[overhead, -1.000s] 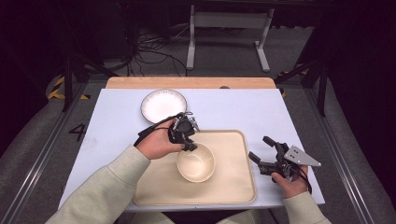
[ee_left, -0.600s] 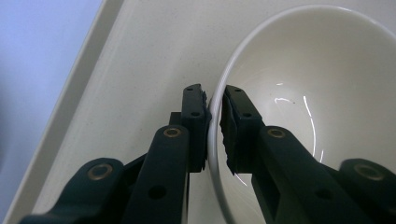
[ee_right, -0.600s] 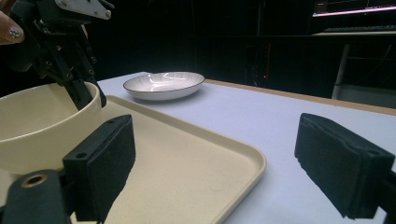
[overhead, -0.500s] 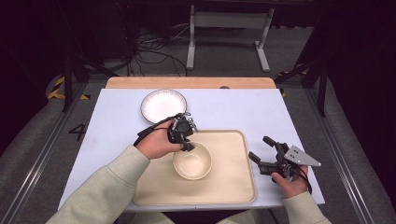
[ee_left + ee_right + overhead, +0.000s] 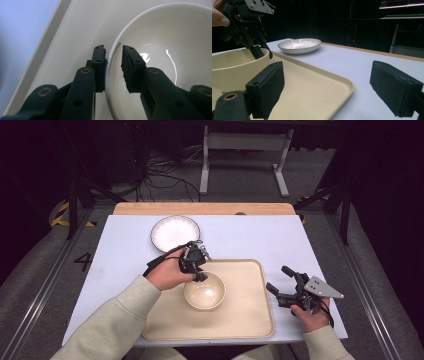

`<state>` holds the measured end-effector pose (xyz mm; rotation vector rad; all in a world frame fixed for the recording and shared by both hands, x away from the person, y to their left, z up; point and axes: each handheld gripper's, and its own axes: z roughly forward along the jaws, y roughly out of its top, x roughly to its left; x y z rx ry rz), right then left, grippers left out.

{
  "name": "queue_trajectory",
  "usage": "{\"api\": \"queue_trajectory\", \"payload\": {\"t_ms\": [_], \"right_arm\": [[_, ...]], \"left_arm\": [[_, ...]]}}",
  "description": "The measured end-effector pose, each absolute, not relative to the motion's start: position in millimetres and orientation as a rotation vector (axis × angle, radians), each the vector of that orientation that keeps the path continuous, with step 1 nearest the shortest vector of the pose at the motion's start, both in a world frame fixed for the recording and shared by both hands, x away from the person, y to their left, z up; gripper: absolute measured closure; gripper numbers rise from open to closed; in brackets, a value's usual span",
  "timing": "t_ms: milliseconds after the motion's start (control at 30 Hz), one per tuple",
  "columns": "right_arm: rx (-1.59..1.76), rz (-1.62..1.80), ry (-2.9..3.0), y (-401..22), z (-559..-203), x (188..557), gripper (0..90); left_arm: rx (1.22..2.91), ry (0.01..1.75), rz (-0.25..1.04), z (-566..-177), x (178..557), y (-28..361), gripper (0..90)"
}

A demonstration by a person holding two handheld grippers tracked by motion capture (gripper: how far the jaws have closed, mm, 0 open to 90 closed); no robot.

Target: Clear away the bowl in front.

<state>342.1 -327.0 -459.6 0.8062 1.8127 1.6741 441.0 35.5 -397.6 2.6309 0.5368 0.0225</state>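
A cream bowl (image 5: pixel 205 292) sits on the beige tray (image 5: pixel 250 320). My left gripper (image 5: pixel 199 276) reaches down over its far-left rim. In the left gripper view the jaws (image 5: pixel 113 50) straddle that rim of the bowl (image 5: pixel 170 50), one outside and one inside. They have just been opening, and a gap shows between the inner pad and the rim. My right gripper (image 5: pixel 278 278) rests on the table right of the tray, open wide with nothing between its pads (image 5: pixel 327 75).
A white ribbed plate (image 5: pixel 175 232) lies on the blue-white tabletop behind the tray, and the right gripper view shows it as plate (image 5: pixel 299 45) beyond the tray (image 5: pixel 312 92). A wooden strip edges the table's far side. Dark floor with cables and a stand lies beyond.
The bowl and my left gripper shifted slightly left and away on the tray, then stopped. The right gripper has not moved.
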Motion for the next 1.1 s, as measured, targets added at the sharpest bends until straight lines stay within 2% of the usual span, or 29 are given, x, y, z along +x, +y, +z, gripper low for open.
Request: {"api": "queue_trajectory", "payload": {"t_ms": [133,467,800,967,1100], "right_arm": [[0.807,1.671,1.814,-326.9,-459.5,341.9,13.5],[0.805,1.669,1.812,-326.7,-459.5,341.8,12.8],[0.813,1.671,1.824,-326.9,-459.3,343.4,12.8],[0.811,1.668,1.831,-326.6,-459.2,343.7,11.9],[0.81,1.668,1.836,-326.6,-459.1,343.9,10.8]], "left_arm": [[2.605,0.537,0.038,-395.9,438.8,34.4,62.3],[2.476,0.532,0.111,-377.3,429.0,45.8,49.0],[2.29,0.515,0.193,-358.7,409.0,76.7,38.7],[2.222,0.516,0.243,-355.4,401.8,89.1,28.0],[2.161,0.51,0.287,-354.1,395.9,103.5,23.2]]}}
